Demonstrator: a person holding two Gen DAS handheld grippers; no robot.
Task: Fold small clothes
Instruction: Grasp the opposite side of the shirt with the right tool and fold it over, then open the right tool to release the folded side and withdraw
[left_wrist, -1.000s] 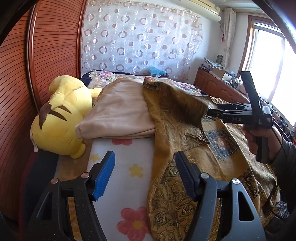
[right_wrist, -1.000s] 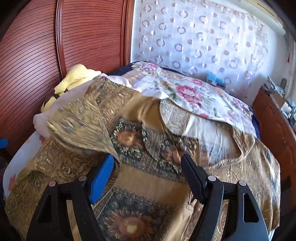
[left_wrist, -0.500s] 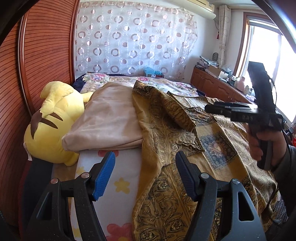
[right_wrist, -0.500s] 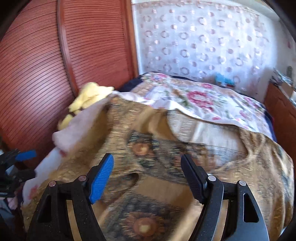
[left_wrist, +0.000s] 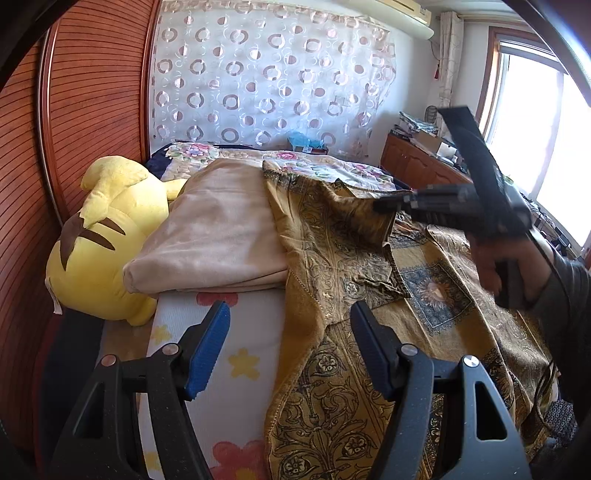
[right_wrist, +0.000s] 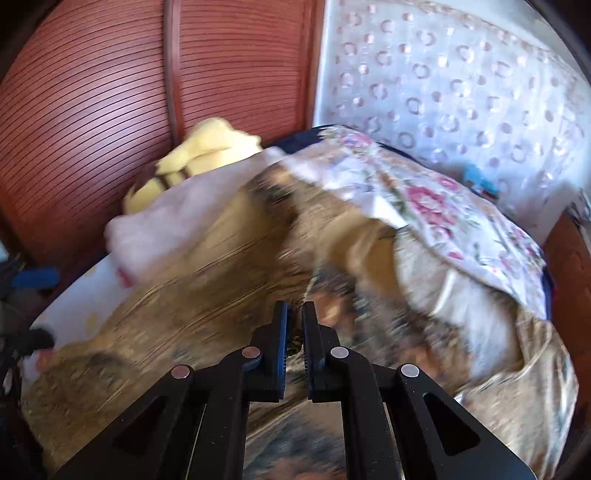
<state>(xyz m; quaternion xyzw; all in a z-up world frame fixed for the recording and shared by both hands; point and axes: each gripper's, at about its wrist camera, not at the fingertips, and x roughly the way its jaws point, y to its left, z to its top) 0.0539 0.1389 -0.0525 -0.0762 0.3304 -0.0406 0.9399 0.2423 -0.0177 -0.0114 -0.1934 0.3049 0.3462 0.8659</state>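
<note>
A gold patterned garment (left_wrist: 332, 258) lies spread on the bed, one sleeve folded across its body; it fills the blurred right wrist view (right_wrist: 221, 280). My left gripper (left_wrist: 290, 343) is open and empty, above the garment's left edge near the bed's front. My right gripper (right_wrist: 294, 332) has its jaws nearly closed, with only a narrow gap, and no cloth shows between them. It also shows in the left wrist view (left_wrist: 380, 205), held above the garment's middle.
A yellow plush toy (left_wrist: 107, 236) and a folded beige blanket (left_wrist: 221, 229) lie at the left. A flowered white sheet (left_wrist: 229, 354) covers the bed. A wooden wardrobe (left_wrist: 85, 110) stands left. A dresser (left_wrist: 417, 166) and window are right.
My right gripper has closed from wide open to nearly shut and swung over the garment; its view is blurred. The left gripper has drifted slightly and stays open.
</note>
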